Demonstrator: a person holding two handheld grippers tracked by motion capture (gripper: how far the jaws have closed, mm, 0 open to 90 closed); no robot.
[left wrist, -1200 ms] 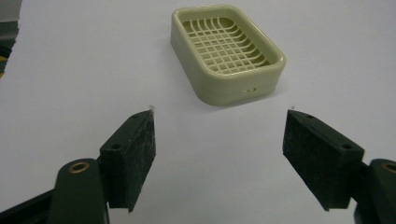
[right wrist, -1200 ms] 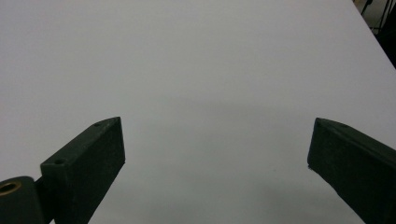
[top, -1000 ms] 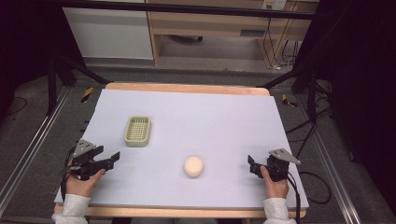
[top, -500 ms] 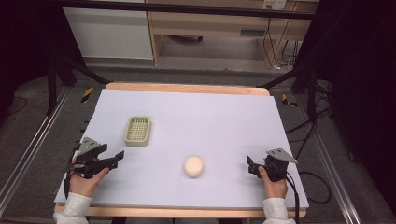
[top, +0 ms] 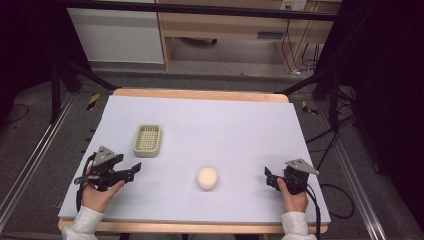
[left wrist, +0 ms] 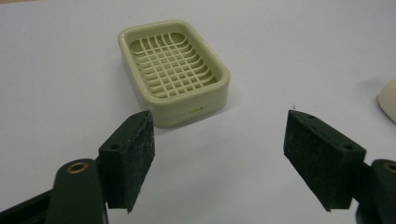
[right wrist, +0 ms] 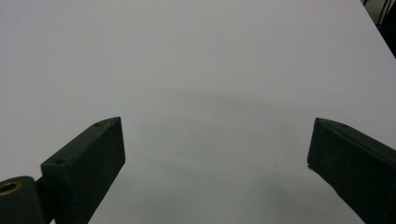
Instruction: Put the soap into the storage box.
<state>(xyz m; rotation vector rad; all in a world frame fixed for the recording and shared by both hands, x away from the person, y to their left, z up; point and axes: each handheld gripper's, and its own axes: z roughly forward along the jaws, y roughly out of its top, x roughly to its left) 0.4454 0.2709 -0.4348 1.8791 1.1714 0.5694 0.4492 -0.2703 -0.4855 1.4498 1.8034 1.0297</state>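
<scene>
Both grippers gape empty; left gripper (top: 134, 169) should approach, probably, soap bar (top: 207, 178) squarely, soap dish (left wrist: 173, 72) near; right gripper (top: 268, 177) idle.

A pale green soap dish (top: 147, 140) lies flat and empty on the tabletop (top: 225, 125), left of centre; it is rectangular with rounded corners, a raised rim and a grid floor (left wrist: 173, 65). A round, cream-coloured soap bar (top: 207, 178) rests nearer and to the right of it, well apart, close to the middle of the near half.
</scene>
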